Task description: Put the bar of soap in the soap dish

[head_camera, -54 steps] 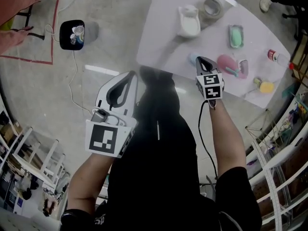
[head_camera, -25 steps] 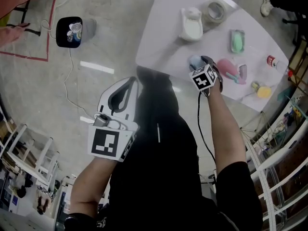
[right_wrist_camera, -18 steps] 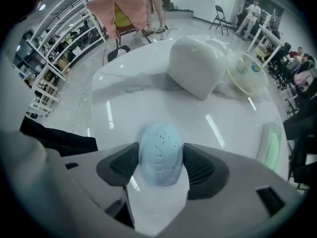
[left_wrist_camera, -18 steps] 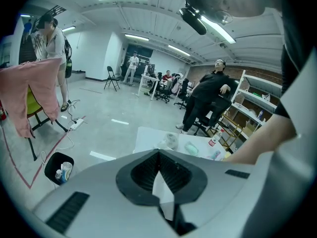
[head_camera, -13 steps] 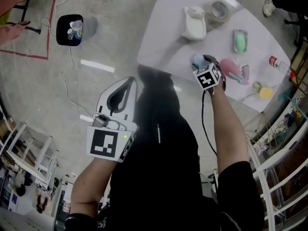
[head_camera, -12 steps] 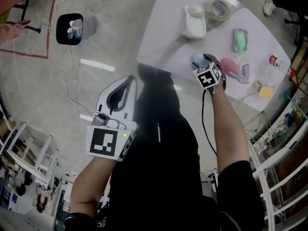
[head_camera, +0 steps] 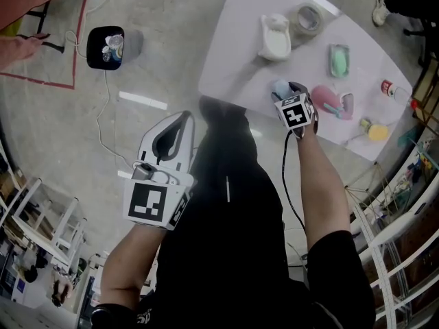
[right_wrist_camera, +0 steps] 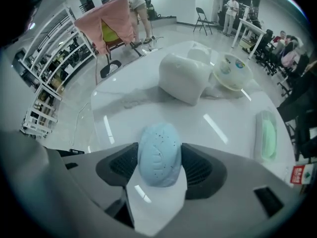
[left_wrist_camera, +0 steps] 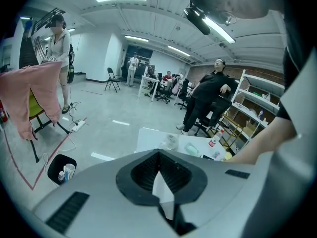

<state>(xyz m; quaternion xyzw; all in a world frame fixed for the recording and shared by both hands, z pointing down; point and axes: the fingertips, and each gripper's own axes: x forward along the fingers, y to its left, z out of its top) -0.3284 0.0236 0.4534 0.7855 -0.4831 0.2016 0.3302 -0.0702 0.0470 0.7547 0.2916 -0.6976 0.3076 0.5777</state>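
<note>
Clasping blue soap bar (right_wrist_camera: 158, 150), right hand-held gripper (right_wrist_camera: 159, 167)

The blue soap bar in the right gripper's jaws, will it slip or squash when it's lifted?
Probably stiff: the blue soap bar shows no dent with the jaws of the right gripper against both its sides. Its smooth, domed faces may let it slip out under a hard squeeze.

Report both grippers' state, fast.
Left gripper: closed, nothing between the jaws.
Right gripper: closed on the blue bar of soap.
</note>
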